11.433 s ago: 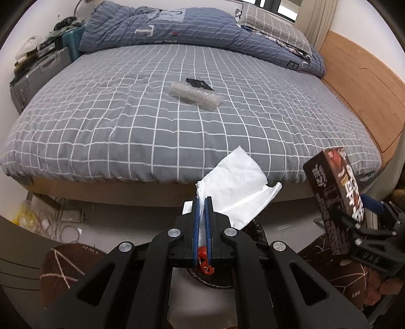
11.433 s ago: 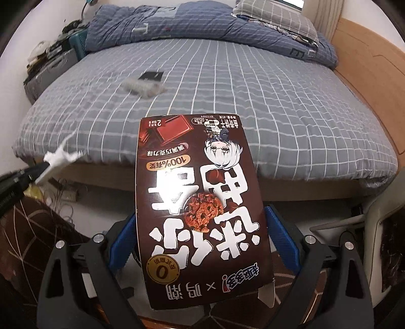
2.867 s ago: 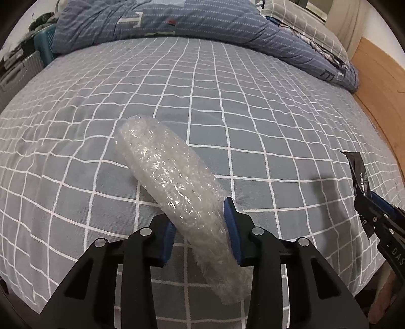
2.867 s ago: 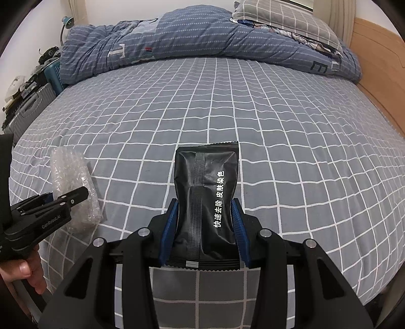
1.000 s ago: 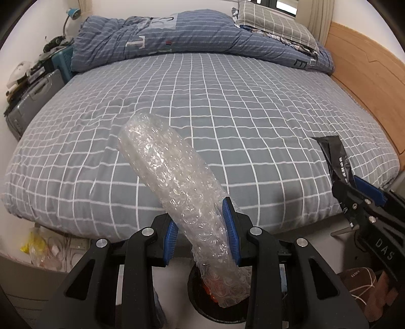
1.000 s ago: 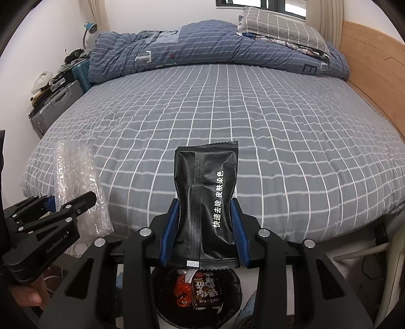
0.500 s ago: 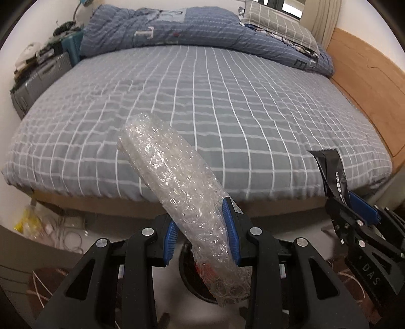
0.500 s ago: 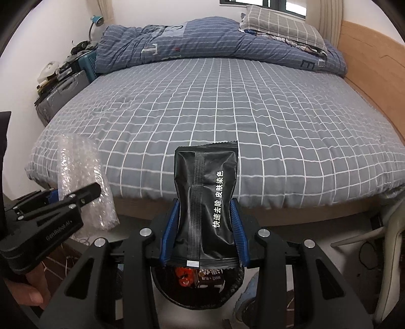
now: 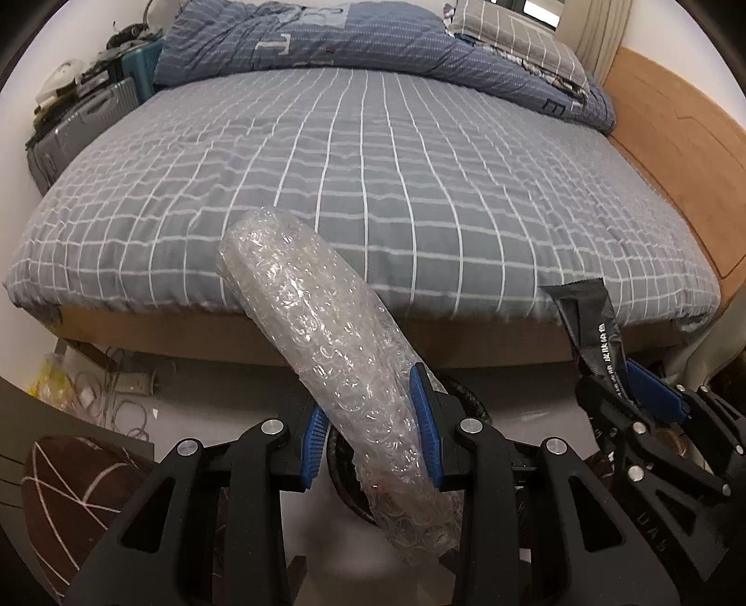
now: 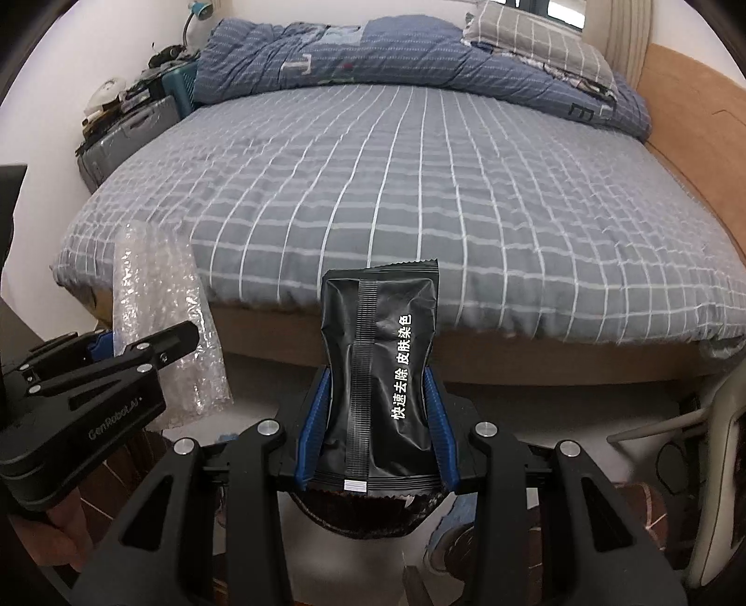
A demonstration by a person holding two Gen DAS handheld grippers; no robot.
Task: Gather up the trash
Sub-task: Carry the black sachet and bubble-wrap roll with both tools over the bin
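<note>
My left gripper [image 9: 370,426] is shut on a clear roll of bubble wrap [image 9: 326,335] and holds it over the floor in front of the bed; the roll also shows in the right wrist view [image 10: 163,317]. My right gripper [image 10: 377,415] is shut on a black foil packet with white Chinese lettering [image 10: 380,368], which also shows in the left wrist view [image 9: 590,326]. A round black trash bin [image 10: 363,510] sits on the floor right under the packet. Its rim [image 9: 342,485] shows behind the bubble wrap in the left wrist view. Each gripper appears in the other's view.
The bed [image 9: 373,163] with a grey checked cover lies ahead, a blue duvet [image 9: 349,42] and pillow at its head. Suitcases and clutter [image 9: 79,112] stand at its far left. Cables [image 9: 116,387] lie on the floor. A wooden board [image 9: 676,140] runs along the right.
Both grippers have drawn back from the bed and lowered with their loads. More floor shows now. The bin sits closer under the right gripper.
</note>
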